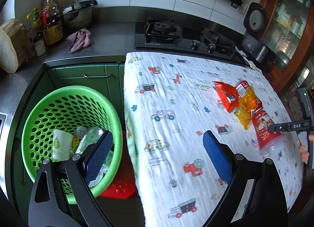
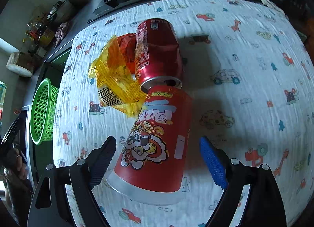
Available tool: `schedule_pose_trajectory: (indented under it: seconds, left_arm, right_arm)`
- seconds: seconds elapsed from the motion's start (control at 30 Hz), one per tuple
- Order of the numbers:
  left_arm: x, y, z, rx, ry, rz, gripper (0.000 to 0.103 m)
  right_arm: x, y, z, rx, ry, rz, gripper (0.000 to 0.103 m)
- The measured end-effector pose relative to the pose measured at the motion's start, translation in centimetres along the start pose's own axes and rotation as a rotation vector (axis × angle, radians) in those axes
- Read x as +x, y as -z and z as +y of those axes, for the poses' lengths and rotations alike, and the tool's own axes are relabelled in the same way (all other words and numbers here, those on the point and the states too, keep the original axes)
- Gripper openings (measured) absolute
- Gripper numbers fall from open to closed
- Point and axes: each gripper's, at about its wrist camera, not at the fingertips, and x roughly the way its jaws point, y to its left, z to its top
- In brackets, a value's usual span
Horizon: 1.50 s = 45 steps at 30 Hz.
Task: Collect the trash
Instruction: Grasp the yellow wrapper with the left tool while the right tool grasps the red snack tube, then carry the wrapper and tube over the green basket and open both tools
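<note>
Trash lay clustered near the right edge of the table [image 1: 176,109], on its white cloth printed with cars: a red snack cup [image 2: 155,148], a red soda can [image 2: 157,50], a yellow wrapper [image 2: 115,81] and an orange-red packet [image 1: 225,95]. The snack cup lay on its side, its long axis running from the near edge toward the far edge, its wide clear-rimmed mouth toward the right tongs [image 2: 157,158] and its narrow base touching the can's opened top. The can also lay on its side, roughly in line with the cup, its base toward the stove [image 1: 184,36]. The wrapper lay crumpled against the left of both, partly covering the packet. The right tongs stood apart, one finger on each side of the cup's mouth end, not clamped. The left tongs [image 1: 157,156] were apart and held nothing, over the table's left edge, with the green basket [image 1: 39,109] beside that edge holding a paper cup [image 1: 60,144] and clear plastic.
</note>
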Motion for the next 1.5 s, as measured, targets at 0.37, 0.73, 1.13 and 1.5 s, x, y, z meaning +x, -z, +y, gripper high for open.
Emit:
schedule_pose_trajectory:
  seconds: [0.37, 0.73, 1.13, 1.5]
  left_arm:
    - [3.8, -1.1, -7.1, 0.021, 0.097, 0.047, 0.092]
    - [8.3, -1.3, -15.1, 0.043, 0.226, 0.106, 0.092]
    - [13.3, -2.2, -20.3, 0.011, 0.284, 0.153, 0.087]
    - [15.1, -2.5, -20.6, -0.013, 0.318, 0.165, 0.035]
  right_arm:
    - [1.7, 0.9, -1.4, 0.056, -0.125, 0.05, 0.075]
    - [-0.5, 3.4, -3.0, 0.022, -0.135, 0.04, 0.07]
    - [-2.5, 6.3, -4.0, -0.02, -0.137, 0.032, 0.07]
    - [-3.0, 7.0, -4.1, -0.035, -0.151, 0.037, 0.07]
